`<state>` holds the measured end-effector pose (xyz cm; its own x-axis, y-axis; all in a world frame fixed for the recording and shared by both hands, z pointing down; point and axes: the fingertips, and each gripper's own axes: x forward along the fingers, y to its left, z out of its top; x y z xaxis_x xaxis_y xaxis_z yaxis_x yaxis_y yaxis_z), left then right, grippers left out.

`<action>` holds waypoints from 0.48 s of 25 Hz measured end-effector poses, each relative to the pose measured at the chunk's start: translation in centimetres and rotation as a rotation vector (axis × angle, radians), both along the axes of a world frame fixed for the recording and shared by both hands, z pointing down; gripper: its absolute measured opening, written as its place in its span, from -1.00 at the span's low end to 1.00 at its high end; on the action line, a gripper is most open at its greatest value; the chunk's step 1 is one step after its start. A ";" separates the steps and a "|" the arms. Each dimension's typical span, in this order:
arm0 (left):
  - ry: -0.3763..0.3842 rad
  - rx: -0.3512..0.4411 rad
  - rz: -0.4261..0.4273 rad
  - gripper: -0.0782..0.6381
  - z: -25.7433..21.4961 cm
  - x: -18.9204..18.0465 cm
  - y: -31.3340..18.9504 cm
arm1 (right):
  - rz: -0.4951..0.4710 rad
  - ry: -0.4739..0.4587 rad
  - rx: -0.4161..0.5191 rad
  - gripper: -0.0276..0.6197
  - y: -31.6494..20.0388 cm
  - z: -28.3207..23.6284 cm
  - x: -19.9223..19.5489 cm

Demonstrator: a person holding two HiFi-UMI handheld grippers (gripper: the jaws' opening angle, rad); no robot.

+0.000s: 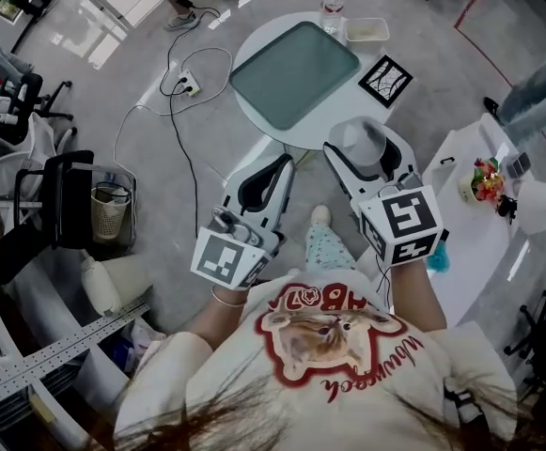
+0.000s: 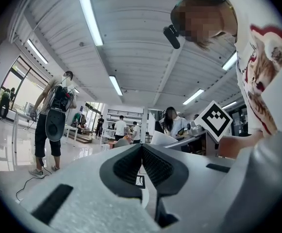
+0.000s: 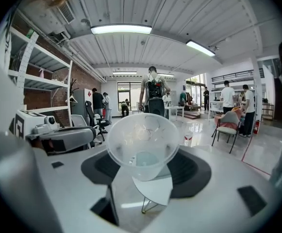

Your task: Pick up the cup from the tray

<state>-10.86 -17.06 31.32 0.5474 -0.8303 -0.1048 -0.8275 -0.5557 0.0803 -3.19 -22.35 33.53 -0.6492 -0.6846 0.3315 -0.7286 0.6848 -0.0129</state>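
Our right hand-held gripper is clamped on the cup, well clear of the tray. Our left hand-held gripper has its jaws together on nothing. We judge the thin cup could buckle or slip out if we squeeze harder or tilt.

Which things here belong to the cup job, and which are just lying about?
Part of the job:
- cup, held between the jaws of the right gripper
- tray, with nothing on it

Just lying about:
- water bottle
- small white box
- marker card
- left gripper, jaws together on nothing
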 end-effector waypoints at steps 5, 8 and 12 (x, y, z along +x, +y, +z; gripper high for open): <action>0.005 0.015 0.021 -0.74 -0.7 -0.6 5.2 | 0.020 -0.002 0.009 -0.02 5.6 -0.6 -0.6; 0.003 0.013 0.034 -0.74 -0.6 -0.5 7.9 | 0.031 -0.006 0.007 -0.02 8.6 -0.6 -0.5; 0.006 0.010 0.053 -0.74 -0.7 -0.3 11.2 | 0.050 -0.010 0.007 -0.02 12.0 -0.9 -0.3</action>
